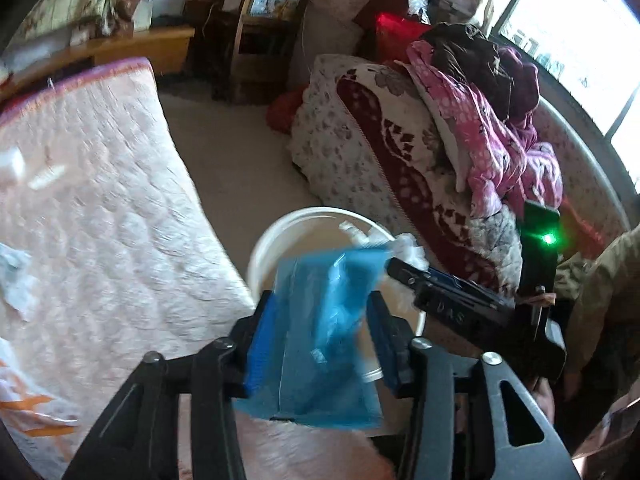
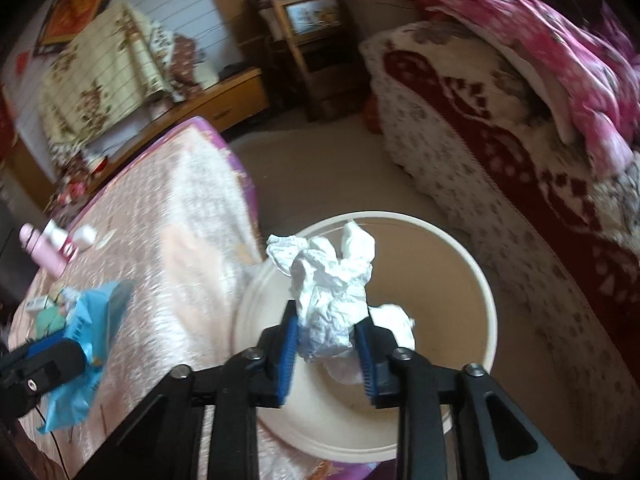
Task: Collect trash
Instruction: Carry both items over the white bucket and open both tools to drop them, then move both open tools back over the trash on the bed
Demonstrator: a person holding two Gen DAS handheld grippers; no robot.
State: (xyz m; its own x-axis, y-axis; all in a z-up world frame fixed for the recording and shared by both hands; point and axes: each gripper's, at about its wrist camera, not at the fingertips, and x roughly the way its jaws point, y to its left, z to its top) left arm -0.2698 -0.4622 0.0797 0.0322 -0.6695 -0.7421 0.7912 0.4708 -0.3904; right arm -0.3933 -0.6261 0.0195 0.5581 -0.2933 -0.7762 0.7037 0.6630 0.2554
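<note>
Crumpled tissue (image 2: 332,300) above white bucket (image 2: 452,248)

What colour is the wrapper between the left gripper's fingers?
Light blue wrapper; it shows best in the left wrist view.

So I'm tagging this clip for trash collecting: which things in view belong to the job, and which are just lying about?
Part of the job:
- blue plastic wrapper between the left gripper's jaws
- crumpled white tissue between the right gripper's jaws
- white bin below both

Lying about:
- pink bottle on the quilted bed
- pink clothes on the patterned blanket
- wooden rack
</note>
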